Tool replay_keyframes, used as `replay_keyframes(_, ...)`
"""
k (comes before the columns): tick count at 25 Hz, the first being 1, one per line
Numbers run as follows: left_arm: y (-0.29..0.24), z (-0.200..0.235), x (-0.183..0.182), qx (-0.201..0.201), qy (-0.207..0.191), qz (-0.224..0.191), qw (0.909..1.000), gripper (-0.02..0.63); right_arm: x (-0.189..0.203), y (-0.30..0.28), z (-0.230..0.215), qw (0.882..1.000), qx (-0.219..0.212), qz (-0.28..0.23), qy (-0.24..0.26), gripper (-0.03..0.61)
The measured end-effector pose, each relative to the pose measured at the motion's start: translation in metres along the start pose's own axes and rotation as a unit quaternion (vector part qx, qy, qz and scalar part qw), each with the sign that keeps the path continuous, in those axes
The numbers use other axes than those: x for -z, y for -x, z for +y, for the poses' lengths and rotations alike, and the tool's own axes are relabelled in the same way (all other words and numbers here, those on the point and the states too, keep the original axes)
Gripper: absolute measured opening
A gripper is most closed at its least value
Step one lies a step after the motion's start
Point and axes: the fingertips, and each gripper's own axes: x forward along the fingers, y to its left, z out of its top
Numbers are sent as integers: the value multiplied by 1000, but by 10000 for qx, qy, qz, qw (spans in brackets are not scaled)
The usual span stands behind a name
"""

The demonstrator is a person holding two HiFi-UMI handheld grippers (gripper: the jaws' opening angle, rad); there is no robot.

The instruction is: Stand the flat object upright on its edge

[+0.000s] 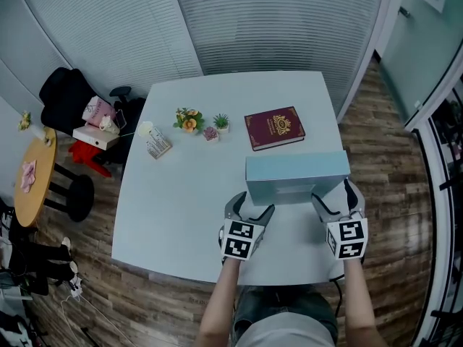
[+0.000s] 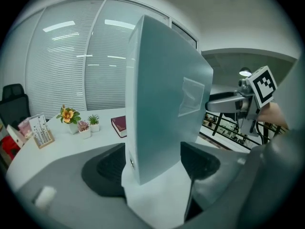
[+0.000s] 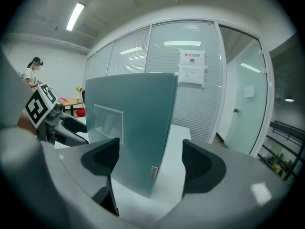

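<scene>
The upright folder (image 1: 296,168) stands crosswise on the worktop (image 1: 181,194), each end loosely straddled by the released left hand-held gripper (image 1: 252,205) and right hand-held gripper (image 1: 334,194), both equally near.

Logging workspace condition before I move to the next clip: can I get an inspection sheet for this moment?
Surface: white table, no spills seen.
Job's things: teal folder stands upright on its long edge.
Clutter: maroon book, small potted plants and card stand, all beyond the folder and apart from it.
Grippers: left gripper straddles the folder's left end, pad contact unclear; right gripper open around the right end, with a gap showing.
Cables: loose cables on the floor, far left.
Surroundings: round wooden table, black chair, blinds on glass walls.
</scene>
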Motion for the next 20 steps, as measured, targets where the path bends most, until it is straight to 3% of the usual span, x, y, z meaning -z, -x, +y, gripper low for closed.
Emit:
replay_keyframes(8, 38, -1, -29, -164, 467, -649, 9967, 353, -21, 26, -9, 9984, 215, -429, -315, 423)
replay_keyframes(12, 66, -2, -52, -346, 397, -1029, 9933, 349, -37, 46, -13, 9954, 398, -781, -397, 355)
replay_keyframes(20, 119, 3, -94, -852, 451, -1855, 9779, 268, -75, 83, -13, 9865, 569, -1452, -495, 211)
